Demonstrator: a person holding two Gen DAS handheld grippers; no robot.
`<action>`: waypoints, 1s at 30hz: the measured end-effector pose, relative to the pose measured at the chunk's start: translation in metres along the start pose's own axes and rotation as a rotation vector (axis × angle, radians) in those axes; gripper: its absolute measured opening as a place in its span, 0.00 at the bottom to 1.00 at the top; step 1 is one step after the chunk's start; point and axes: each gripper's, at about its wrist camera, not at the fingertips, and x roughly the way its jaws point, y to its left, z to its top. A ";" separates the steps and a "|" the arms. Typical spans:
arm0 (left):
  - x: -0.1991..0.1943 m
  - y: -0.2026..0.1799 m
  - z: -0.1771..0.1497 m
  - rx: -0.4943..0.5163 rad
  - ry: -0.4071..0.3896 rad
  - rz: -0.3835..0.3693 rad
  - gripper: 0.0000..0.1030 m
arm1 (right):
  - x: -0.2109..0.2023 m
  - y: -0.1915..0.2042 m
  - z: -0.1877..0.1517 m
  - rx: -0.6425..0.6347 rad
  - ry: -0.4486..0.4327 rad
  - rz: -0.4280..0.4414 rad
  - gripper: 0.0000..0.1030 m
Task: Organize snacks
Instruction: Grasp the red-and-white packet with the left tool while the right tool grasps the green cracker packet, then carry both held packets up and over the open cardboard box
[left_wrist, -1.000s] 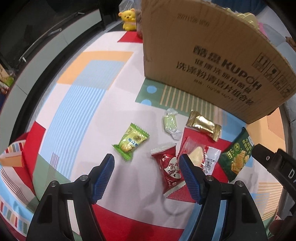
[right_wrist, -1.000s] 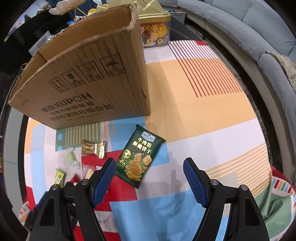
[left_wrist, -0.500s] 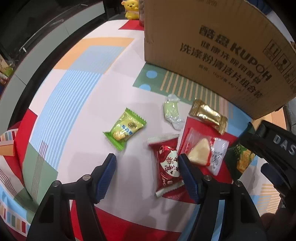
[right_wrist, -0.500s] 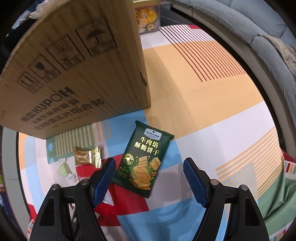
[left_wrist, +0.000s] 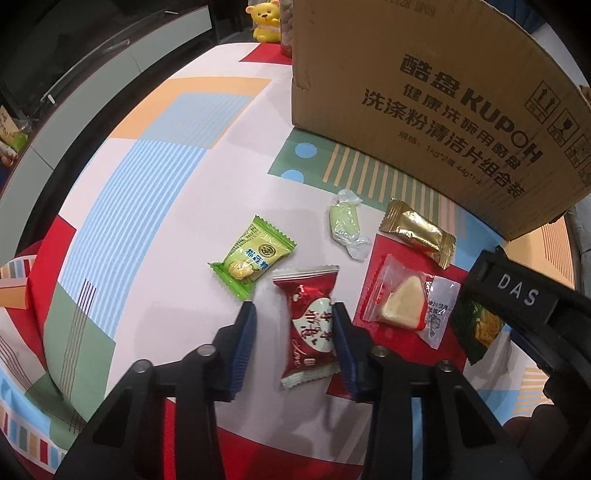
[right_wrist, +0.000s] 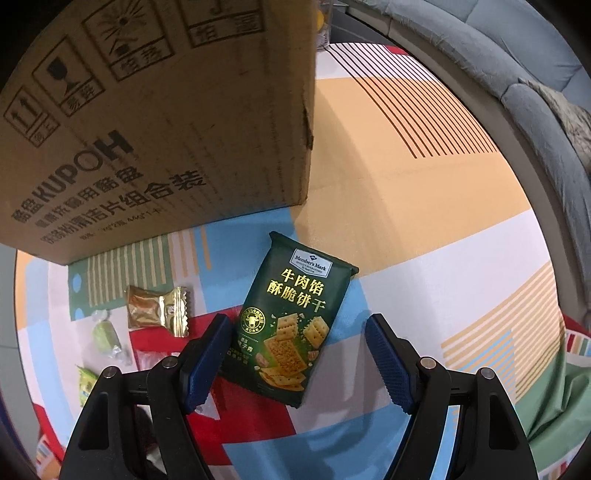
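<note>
nearest in the left wrist view, the left gripper (left_wrist: 293, 343) hangs low over the patterned tablecloth (left_wrist: 147, 177) with its jaws partly closed around the red candy packet (left_wrist: 310, 325): the right pad sits against or just beside the packet's right edge, the left pad a little apart from its left edge, so nothing is clamped yet. the packet's long axis runs near to far, along the fingers, and the jaws close across its short width. in the right wrist view, the right gripper (right_wrist: 299, 354) stands wide open over the dark green cracker pack (right_wrist: 295, 317), holding nothing; the pack's near end lies between the pads, closer to the left one, its long axis also running away from the gripper and tilting slightly right. each hand has its own snack nearest. a little farther lie the clear cheese wedge packet (left_wrist: 402, 302), the green candy (left_wrist: 253, 256), the pale green sweet (left_wrist: 345, 225) and the gold packet (left_wrist: 417, 232). farthest stands the cardboard box (left_wrist: 424, 92), likely where the snacks belong.
</note>
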 end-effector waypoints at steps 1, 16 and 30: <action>0.000 0.000 0.000 0.002 -0.001 -0.001 0.32 | -0.001 0.001 0.000 -0.004 -0.002 -0.004 0.71; -0.001 -0.005 -0.001 0.030 0.012 -0.008 0.21 | -0.012 0.014 -0.009 -0.025 -0.013 0.034 0.47; -0.019 -0.002 0.002 0.037 -0.016 -0.024 0.21 | -0.028 -0.016 -0.018 -0.033 -0.043 0.067 0.47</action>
